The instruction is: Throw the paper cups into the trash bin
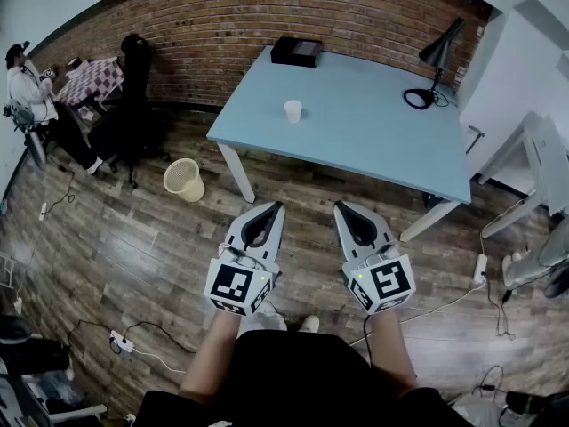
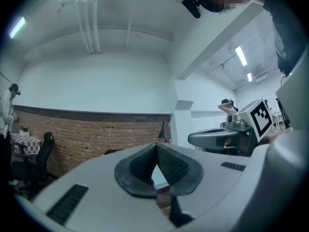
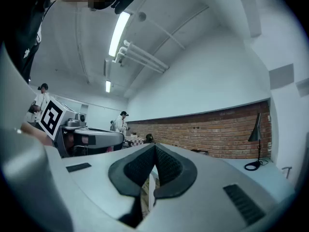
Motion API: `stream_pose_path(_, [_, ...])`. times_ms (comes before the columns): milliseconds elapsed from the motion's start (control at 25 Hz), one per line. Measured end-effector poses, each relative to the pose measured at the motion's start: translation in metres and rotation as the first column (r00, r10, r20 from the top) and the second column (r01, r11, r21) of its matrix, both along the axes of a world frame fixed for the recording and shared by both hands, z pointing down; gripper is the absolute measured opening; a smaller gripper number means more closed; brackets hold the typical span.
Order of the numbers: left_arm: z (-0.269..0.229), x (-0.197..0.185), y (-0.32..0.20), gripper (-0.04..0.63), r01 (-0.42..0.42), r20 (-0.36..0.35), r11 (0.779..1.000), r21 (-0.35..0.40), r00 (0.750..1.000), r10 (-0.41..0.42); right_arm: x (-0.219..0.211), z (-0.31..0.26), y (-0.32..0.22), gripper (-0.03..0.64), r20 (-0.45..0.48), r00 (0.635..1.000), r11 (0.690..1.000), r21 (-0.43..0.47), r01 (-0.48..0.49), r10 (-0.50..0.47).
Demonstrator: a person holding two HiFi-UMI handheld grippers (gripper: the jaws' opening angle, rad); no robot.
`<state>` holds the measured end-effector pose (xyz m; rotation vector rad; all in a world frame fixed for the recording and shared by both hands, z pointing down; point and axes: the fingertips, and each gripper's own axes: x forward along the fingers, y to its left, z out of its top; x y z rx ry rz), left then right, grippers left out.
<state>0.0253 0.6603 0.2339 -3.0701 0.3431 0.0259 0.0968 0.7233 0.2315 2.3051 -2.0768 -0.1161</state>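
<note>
Left claw (image 1: pixel 276 208) and right claw (image 1: pixel 340 206) are held closed, empty. Paper cup (image 1: pixel 293 110) on bench (image 1: pixel 373 140) is judged light, crushable; gentle mid-wall grip advised.

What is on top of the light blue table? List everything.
On the table: a white paper cup left of centre, a black box at the far edge, and a black desk lamp at the far right corner. The cup's inside cannot be seen.

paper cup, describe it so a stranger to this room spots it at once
Find the light blue table by the brick wall. Toward its left side in the head view stands a small white paper cup, upright; the box and lamp on that table are black.
</note>
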Motion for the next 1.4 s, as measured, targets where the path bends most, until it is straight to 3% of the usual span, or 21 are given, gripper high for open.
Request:
stream_pose_path(800, [0.005, 0.0, 0.009, 0.003, 0.039, 0.022, 0.999, -0.012, 0.999, -0.038, 0.011, 0.007, 0.015, 0.003, 0.087, 0.995, 0.998, 0.022, 0.052, -0.054])
stream_pose_path(1400, [0.0, 0.022, -0.039, 0.003, 0.005, -0.024, 0.999, 0.036, 1.0, -0.004, 0.033, 0.017, -0.042, 0.003, 0.066, 0.997, 0.999, -0.02, 0.028, -0.027])
